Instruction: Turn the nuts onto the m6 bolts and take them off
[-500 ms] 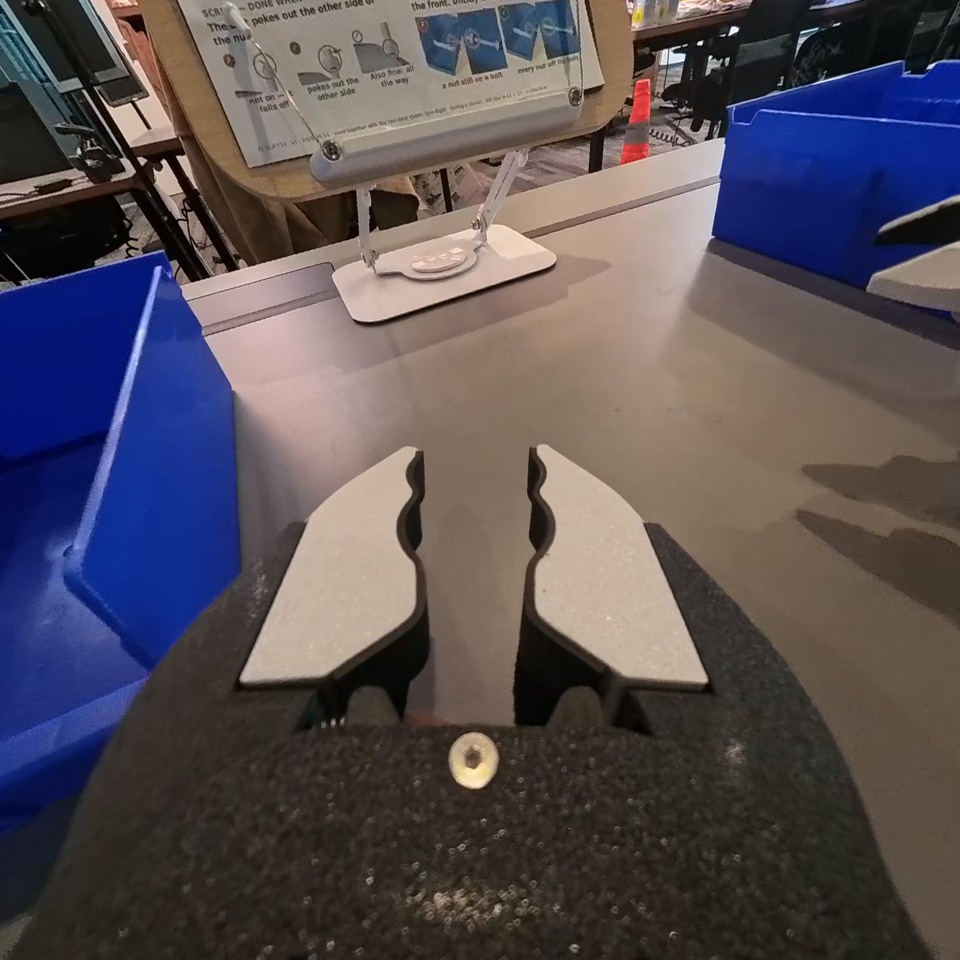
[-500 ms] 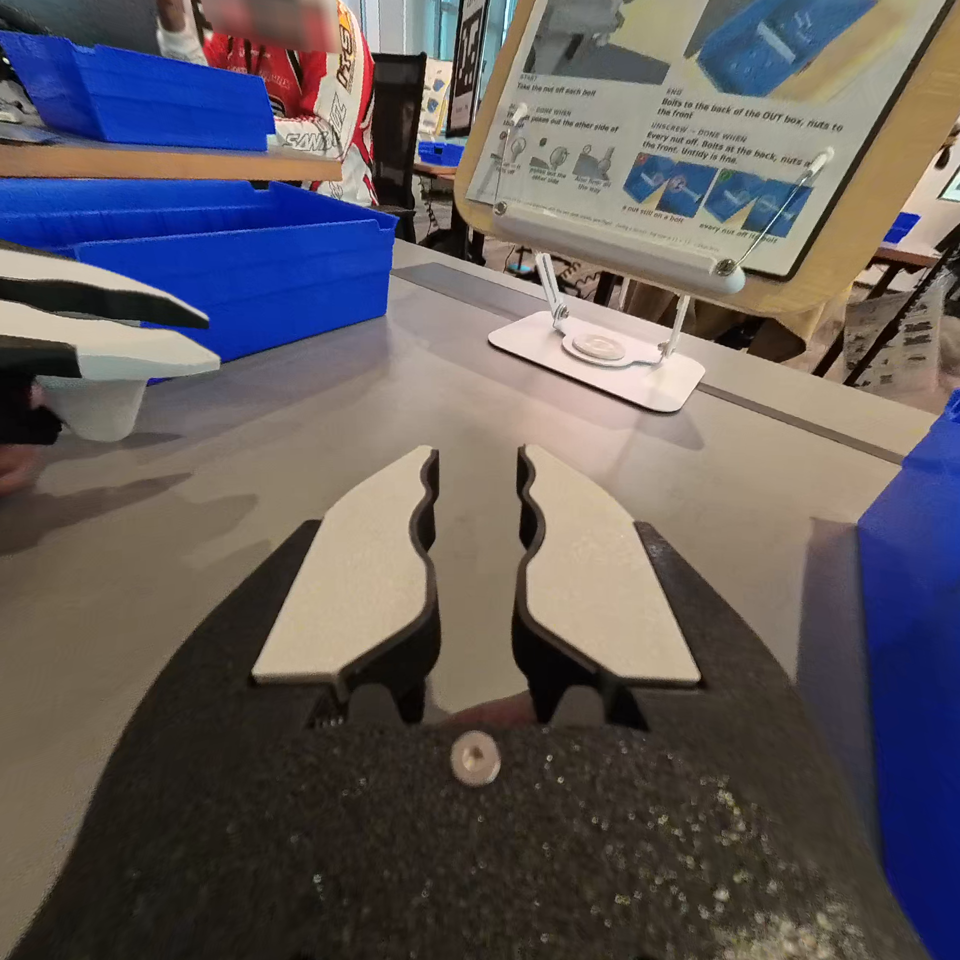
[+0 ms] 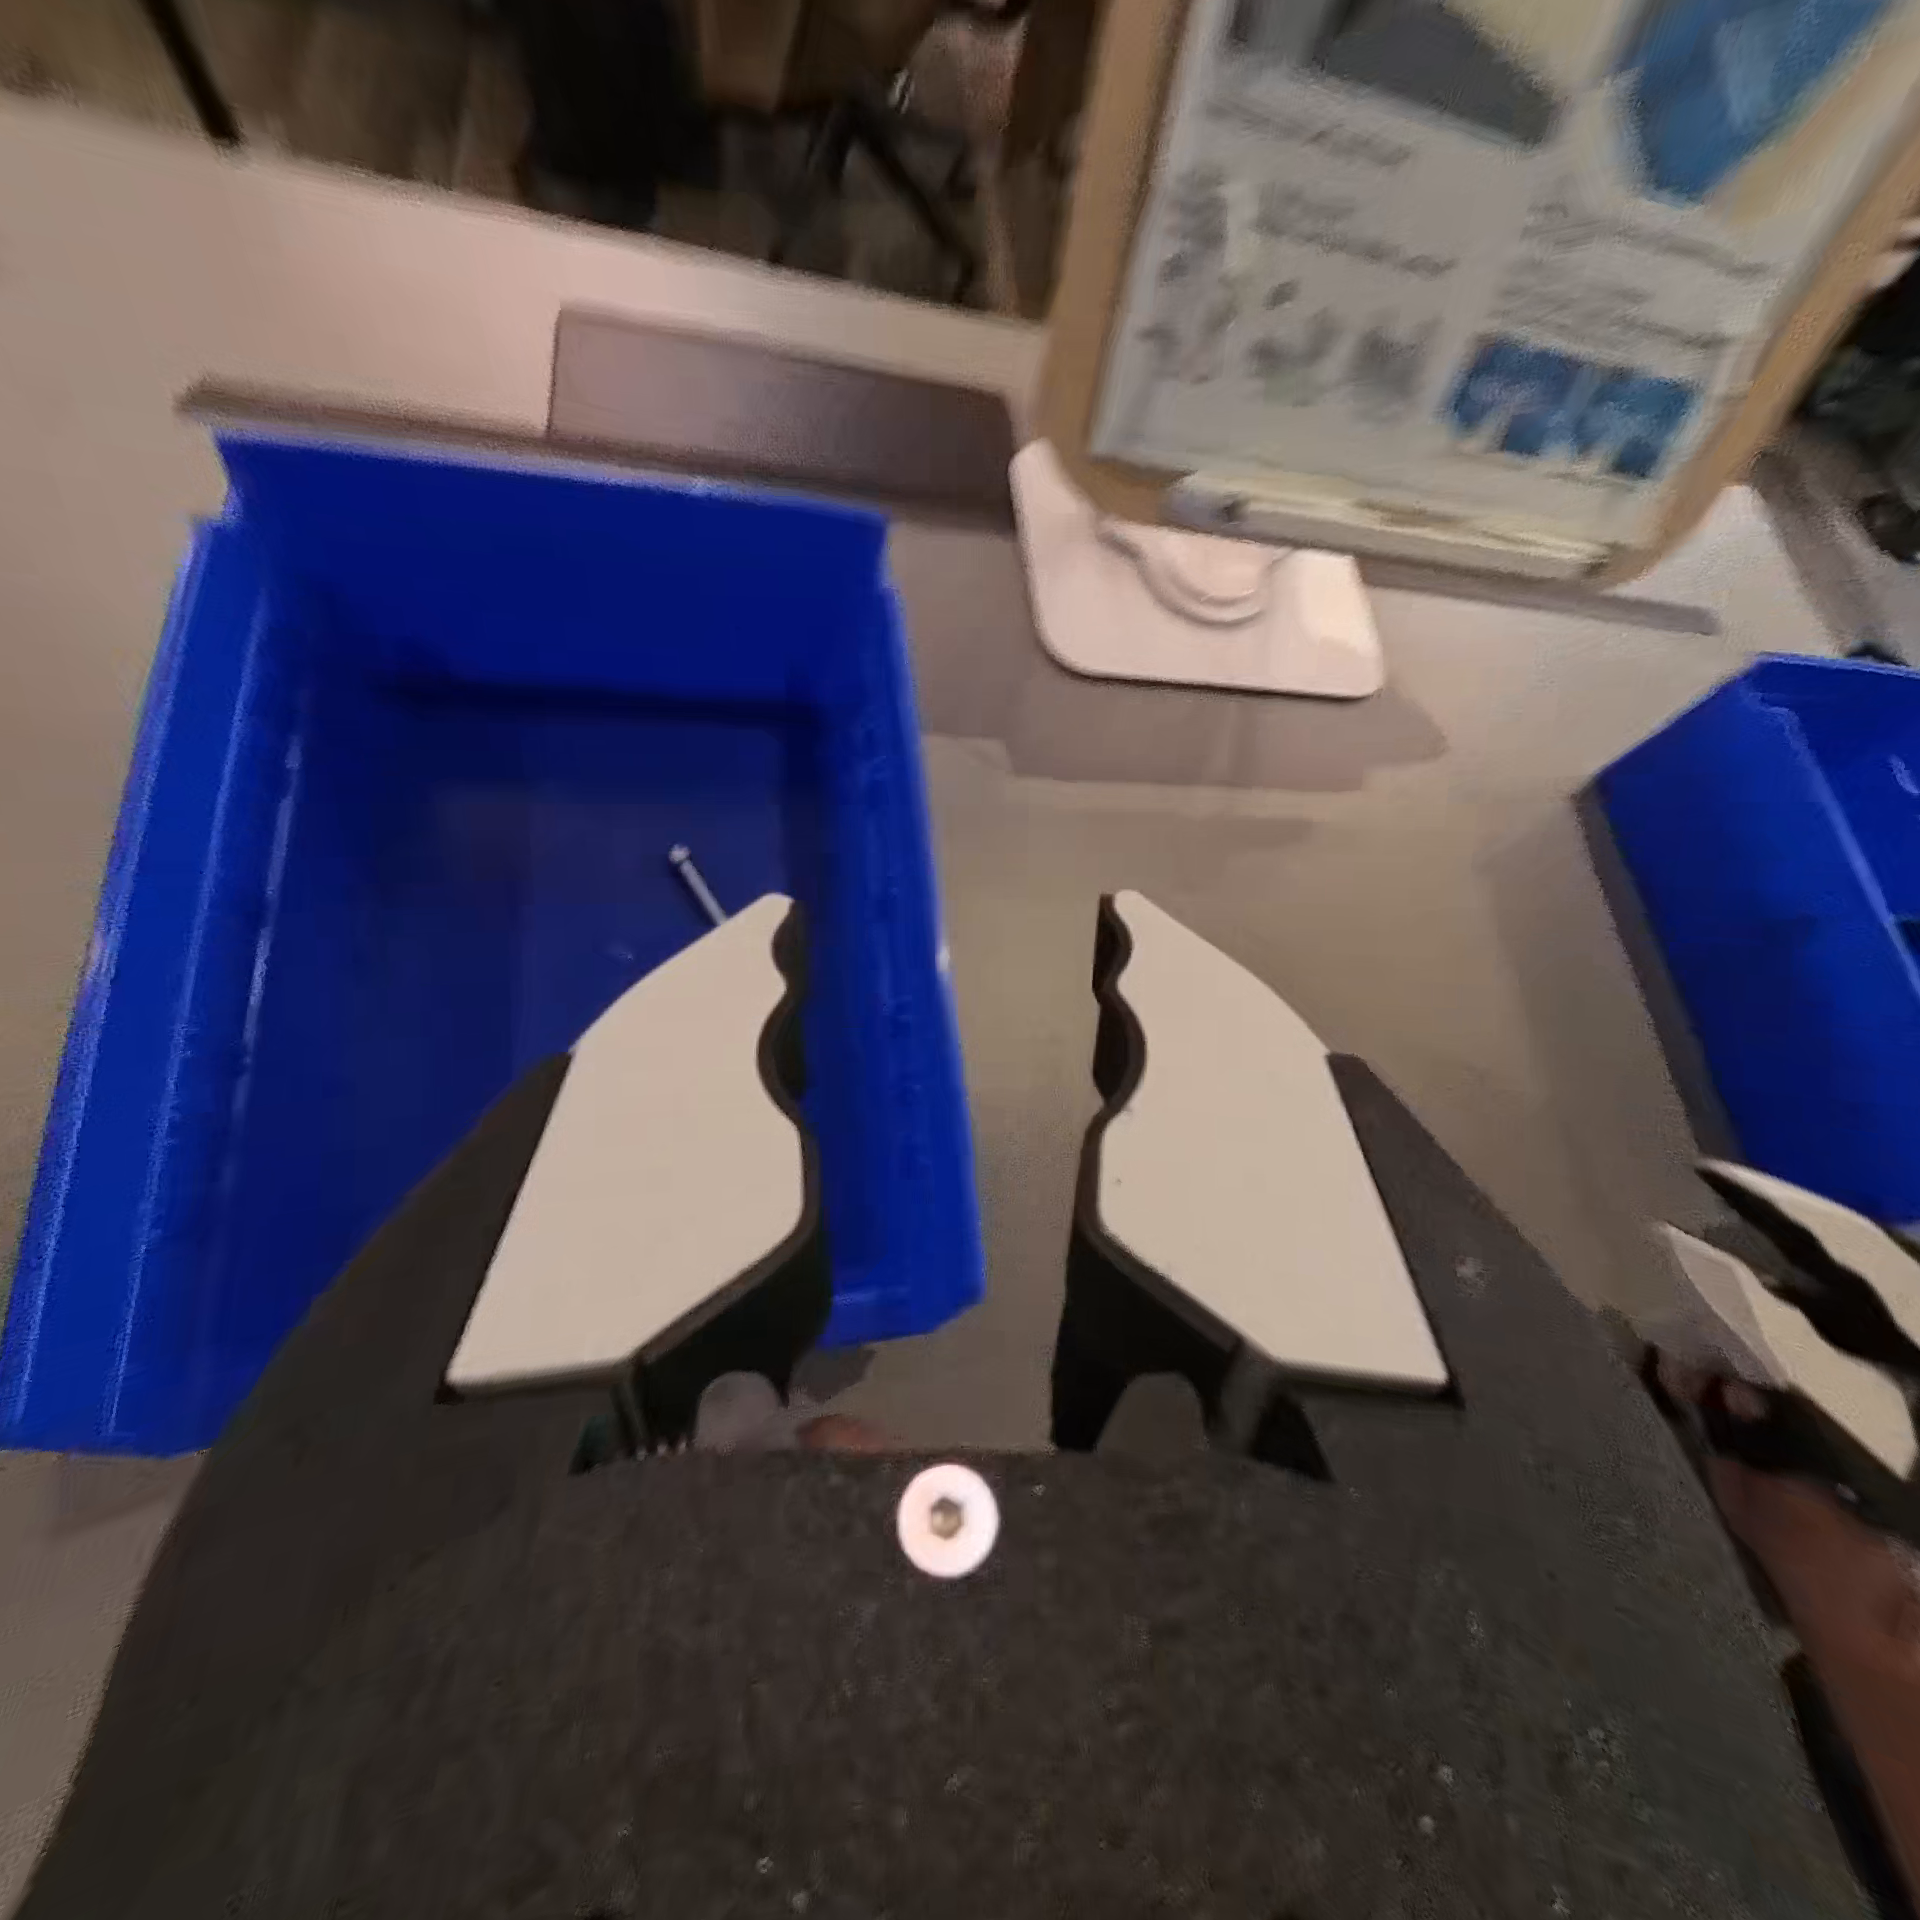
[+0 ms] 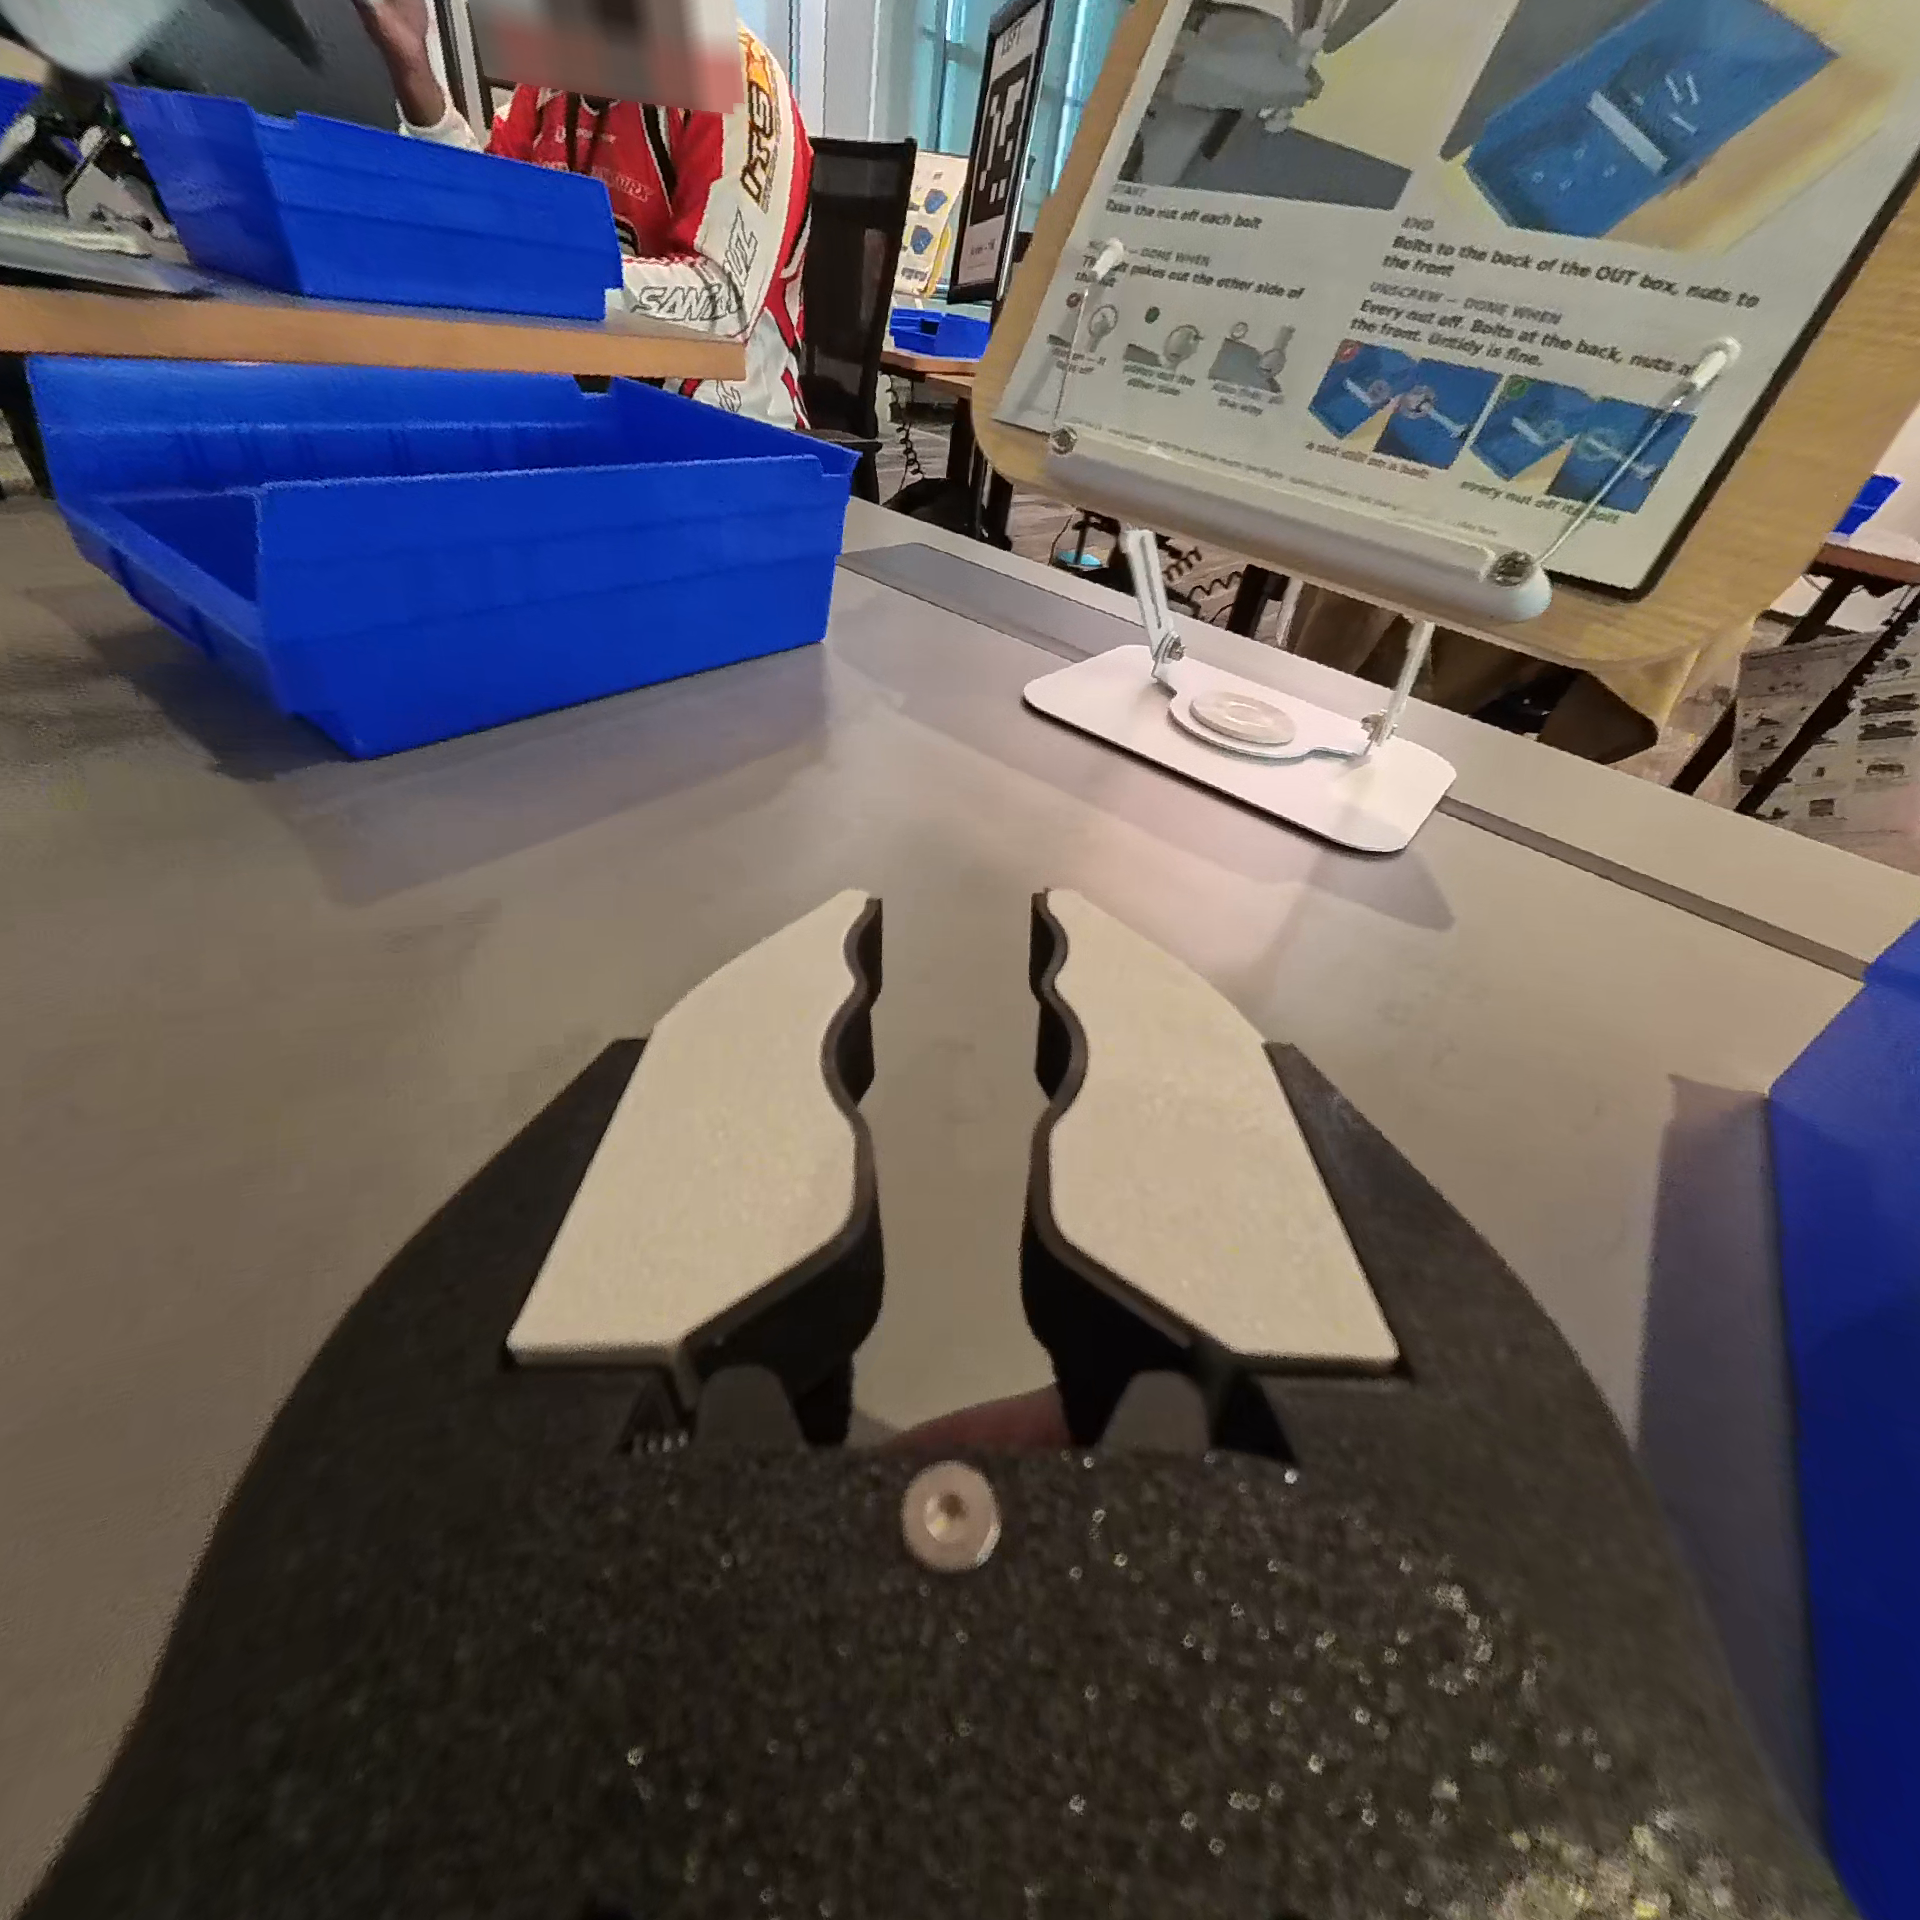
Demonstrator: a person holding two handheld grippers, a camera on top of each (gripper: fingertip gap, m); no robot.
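Note:
In the left wrist view a thin silver bolt point(image 3: 694, 881) lies on the floor of a blue bin point(image 3: 312, 831) at the left. My left gripper point(image 3: 945, 914) is open and empty, held high above the bin's right wall and the grey table point(image 3: 1247, 883). My right gripper point(image 4: 956, 904) is open and empty, low over the grey table point(image 4: 520, 935). It also shows at the right edge of the left wrist view point(image 3: 1818, 1309). No nut shows in either view.
A second blue bin point(image 3: 1766, 914) stands at the right; its corner shows in the right wrist view point(image 4: 1860, 1247). A white stand point(image 4: 1247, 748) with an instruction sheet point(image 4: 1403, 312) is at the back. The left blue bin point(image 4: 468, 582) sits far left. A person point(image 4: 717, 239) sits beyond. The gap from one gripper's tips to the other's is roughly 35 cm.
My left gripper has risen, swung left and tilted down over the left bin, and its jaws have opened wider. My right gripper has hardly moved.

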